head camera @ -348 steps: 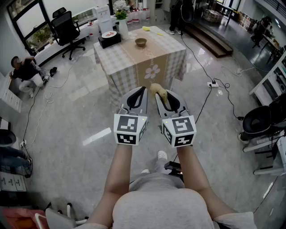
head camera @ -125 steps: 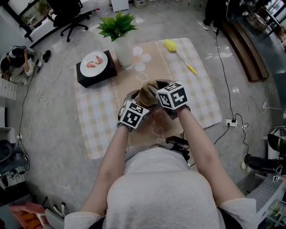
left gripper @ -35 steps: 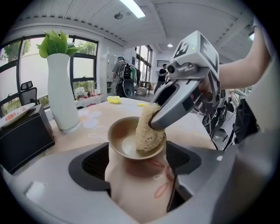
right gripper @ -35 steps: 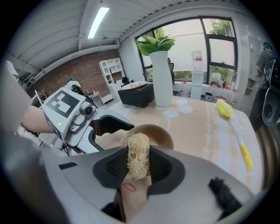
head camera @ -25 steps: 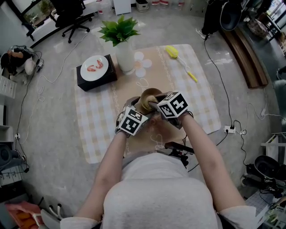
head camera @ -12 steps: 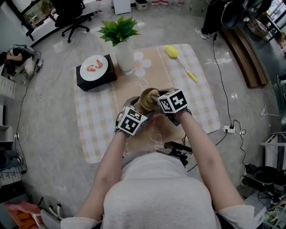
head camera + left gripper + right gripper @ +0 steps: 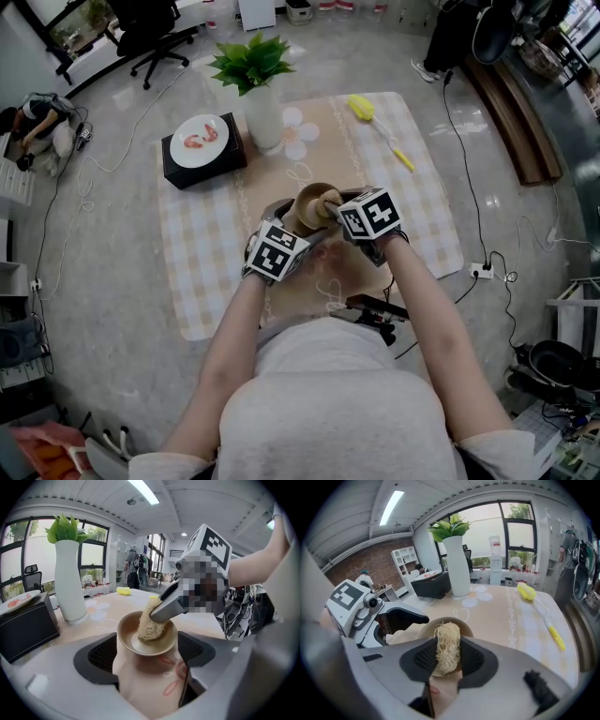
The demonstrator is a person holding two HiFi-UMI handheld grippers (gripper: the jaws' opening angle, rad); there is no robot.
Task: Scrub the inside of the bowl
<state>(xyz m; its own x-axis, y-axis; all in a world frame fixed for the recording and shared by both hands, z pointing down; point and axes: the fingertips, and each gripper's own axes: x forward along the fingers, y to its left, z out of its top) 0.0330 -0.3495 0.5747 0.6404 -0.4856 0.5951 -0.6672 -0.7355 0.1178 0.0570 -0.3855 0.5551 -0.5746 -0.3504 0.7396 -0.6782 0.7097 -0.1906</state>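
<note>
Since a second ago the right hand-held gripper (image 7: 447, 657) has slid slightly across the bowl (image 7: 125, 634), its ribbed black pads clamped on a coarse, fibrous, straw-coloured loofah scrubber (image 7: 447, 644) whose lower end rests inside the bowl. The left hand-held gripper (image 7: 147, 654) stands wide, with the round, smooth tan bowl gripped between its ribbed pads. Each gripper's cube bears black-and-white square markers. The bowl sits on a beige runner with pink looped print, laid over the checked cloth surface (image 7: 202, 248), near a tall white vase (image 7: 262, 120) and a yellow brush (image 7: 373, 114).
</note>
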